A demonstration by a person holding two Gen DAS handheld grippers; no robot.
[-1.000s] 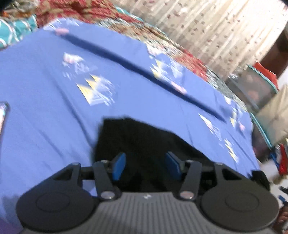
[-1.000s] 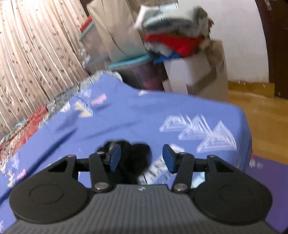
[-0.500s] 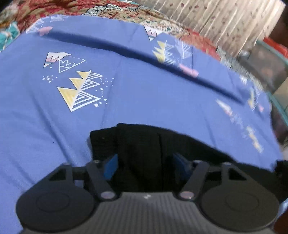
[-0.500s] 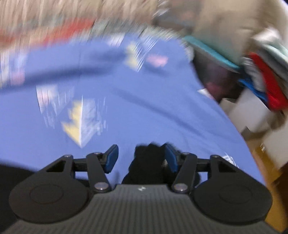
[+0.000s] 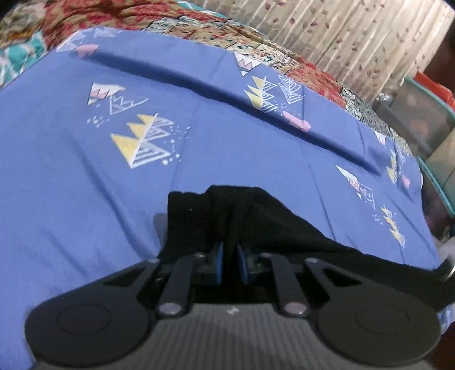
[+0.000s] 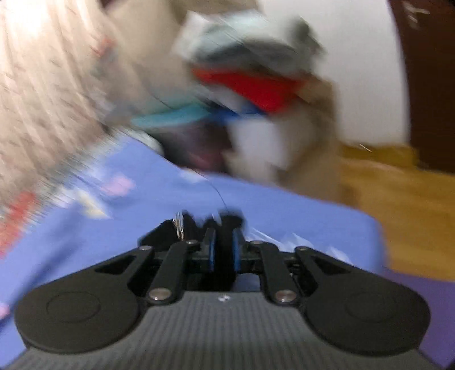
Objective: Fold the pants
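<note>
— Two grippers, both with jaws closing on black cloth. Start with the left wrist view?

— There the left gripper (image 5: 229,263) has a ridge of the black pants (image 5: 256,224) pinched between its blue pads (image 5: 218,261); the fabric puckers upward right at the jaws. The pants lie at the near edge of the blue bedsheet (image 5: 85,185), trailing off low to the right.

— And the surface around them?

— The sheet is printed with yellow and white triangles and carries a long crease across the far side. Beyond it, a red patchwork quilt (image 5: 85,14) and a pale curtain (image 5: 341,37); a teal-rimmed storage bin (image 5: 421,113) at the far right.

— The right wrist view?

— Badly blurred. The right gripper (image 6: 223,250) also has dark cloth between its pads (image 6: 211,252), apparently another edge of the pants, near the sheet's right corner. Something small and metallic glints just left of the jaws; I can't tell what it is. Behind: a pile of clothes (image 6: 250,71) on boxes, a wooden floor (image 6: 398,199) to the right.

— So which step?

— I'd judge this the grasp before a fold. The next move calls for lifting both held points together and carrying them evenly over the rest of the garment, keeping the cloth taut so it doesn't bunch.
</note>
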